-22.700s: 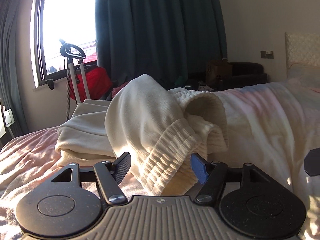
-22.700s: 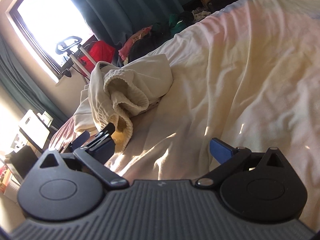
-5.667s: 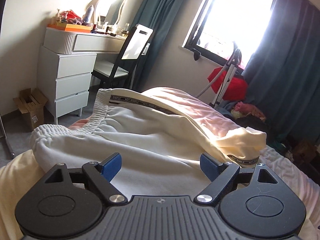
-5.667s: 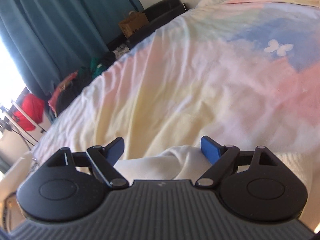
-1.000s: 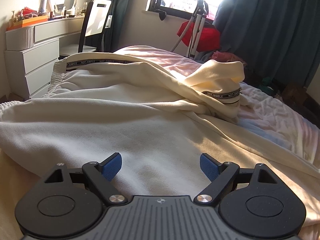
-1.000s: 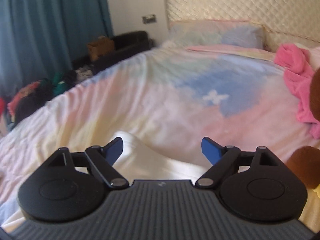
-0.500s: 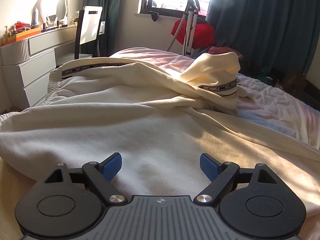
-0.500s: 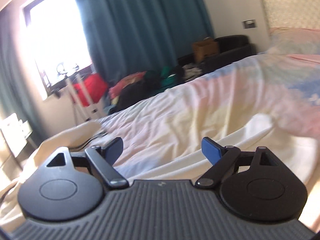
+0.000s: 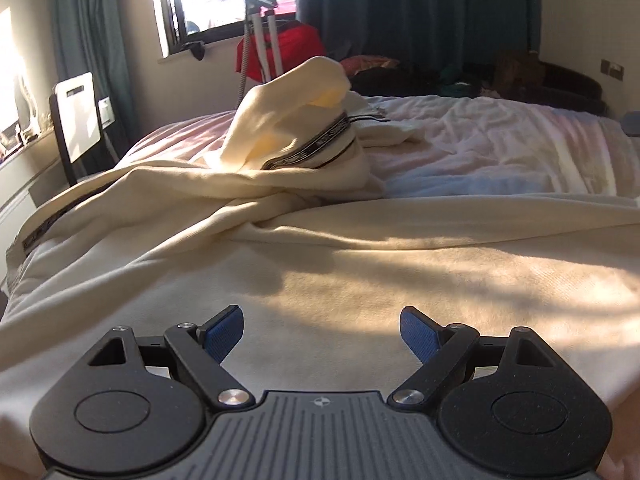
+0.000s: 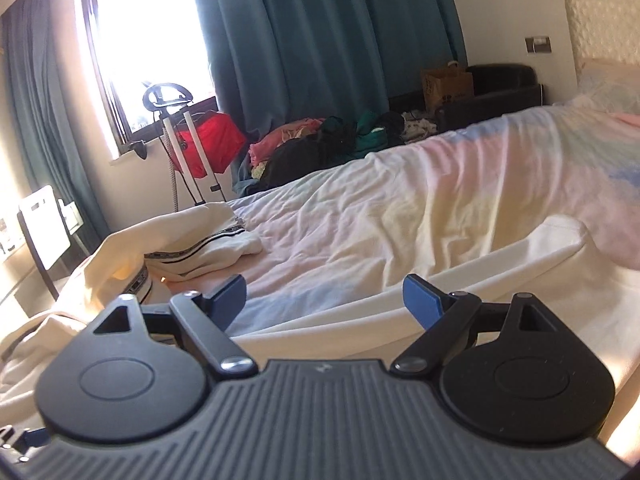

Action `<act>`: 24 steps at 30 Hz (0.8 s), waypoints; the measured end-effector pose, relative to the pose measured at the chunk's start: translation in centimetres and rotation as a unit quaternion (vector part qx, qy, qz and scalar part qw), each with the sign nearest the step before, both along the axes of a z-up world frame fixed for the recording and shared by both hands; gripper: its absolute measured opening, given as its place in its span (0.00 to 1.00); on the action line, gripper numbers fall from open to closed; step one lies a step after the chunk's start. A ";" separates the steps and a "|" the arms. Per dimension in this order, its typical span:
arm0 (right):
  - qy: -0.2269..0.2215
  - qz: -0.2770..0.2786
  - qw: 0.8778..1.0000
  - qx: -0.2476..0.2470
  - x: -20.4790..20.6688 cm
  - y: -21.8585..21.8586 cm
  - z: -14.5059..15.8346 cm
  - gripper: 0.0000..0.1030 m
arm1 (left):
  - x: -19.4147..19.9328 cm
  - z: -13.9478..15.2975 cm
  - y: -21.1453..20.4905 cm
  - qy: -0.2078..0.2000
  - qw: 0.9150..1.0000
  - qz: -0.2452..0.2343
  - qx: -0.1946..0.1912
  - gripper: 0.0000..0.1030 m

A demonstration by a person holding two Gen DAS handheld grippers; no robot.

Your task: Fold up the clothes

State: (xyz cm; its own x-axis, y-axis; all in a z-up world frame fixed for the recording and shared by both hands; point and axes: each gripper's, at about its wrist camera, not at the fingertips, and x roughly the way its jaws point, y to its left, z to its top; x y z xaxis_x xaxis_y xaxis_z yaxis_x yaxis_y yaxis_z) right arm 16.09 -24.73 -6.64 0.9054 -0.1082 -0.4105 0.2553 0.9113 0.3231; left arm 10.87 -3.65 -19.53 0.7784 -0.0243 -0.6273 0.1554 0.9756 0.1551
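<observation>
Cream sweatpants (image 9: pixel 320 264) with a black printed side stripe lie spread across the bed. One leg is bunched into a raised hump (image 9: pixel 304 120) further back. My left gripper (image 9: pixel 322 330) hovers low over the flat cream cloth, open, with nothing between its blue pads. In the right wrist view my right gripper (image 10: pixel 324 296) is open too, above the long edge of the cream sweatpants (image 10: pixel 500 264). The bunched leg with the stripe (image 10: pixel 208 246) lies to the left, beyond its left finger.
A pastel bedsheet (image 10: pixel 420 196) covers the bed. Beside the bed a red bag with a garment steamer (image 10: pixel 180 136) stands under the window, and a pile of dark clothes (image 10: pixel 328 140) lies on the floor. A white chair (image 9: pixel 78 114) and a dark armchair (image 10: pixel 500 80) stand by the walls.
Both grippers have swung round: the left view has turned right, away from the dresser, and closer to the bunched leg. The right view kept turning toward the window. Both stayed open.
</observation>
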 end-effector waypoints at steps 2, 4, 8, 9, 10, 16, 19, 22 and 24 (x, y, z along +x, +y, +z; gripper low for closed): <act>0.000 -0.010 1.000 0.026 0.1 -0.8 -0.3 0.84 | 1.9 -0.2 -2.4 -0.014 0.999 -0.027 0.014 0.85; 0.001 -0.023 0.999 0.040 0.2 -1.4 -0.7 0.84 | 4.1 -0.2 -4.9 -0.027 0.998 -0.058 0.015 0.85; 0.010 -0.061 0.996 0.059 1.1 -3.0 -1.8 0.84 | 9.8 -0.5 -10.0 -0.053 0.994 -0.096 0.023 0.85; 0.011 -0.071 0.995 0.065 1.3 -3.4 -2.1 0.84 | 11.4 -0.8 -11.2 -0.061 0.993 -0.096 0.029 0.85; 0.011 -0.082 0.994 0.069 1.5 -3.8 -2.3 0.84 | 13.0 -1.0 -12.4 -0.069 0.992 -0.097 0.035 0.85; 0.008 -0.131 0.989 0.065 4.0 -5.4 -3.9 0.84 | 20.5 -2.7 -14.5 -0.063 0.995 -0.068 0.038 0.85; 0.011 -0.139 0.989 0.053 5.6 -5.8 -5.0 0.84 | 24.1 -3.6 -15.2 -0.057 0.996 -0.051 0.038 0.84; 0.026 -0.139 0.988 0.056 7.0 -6.3 -6.3 0.84 | 27.7 -4.4 -15.9 -0.051 0.997 -0.034 0.038 0.76; 0.037 -0.137 0.988 0.063 7.8 -6.5 -7.0 0.84 | 30.1 -5.0 -16.3 -0.047 0.998 -0.023 0.037 0.71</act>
State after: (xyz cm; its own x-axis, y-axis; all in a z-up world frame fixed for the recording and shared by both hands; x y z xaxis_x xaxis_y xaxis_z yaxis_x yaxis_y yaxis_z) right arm 23.89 -31.25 -13.68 0.8160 -0.2887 -0.5008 0.5144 0.7580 0.4011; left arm 40.95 -19.98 -24.52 0.8330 -0.0179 -0.5529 0.1817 0.9529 0.2429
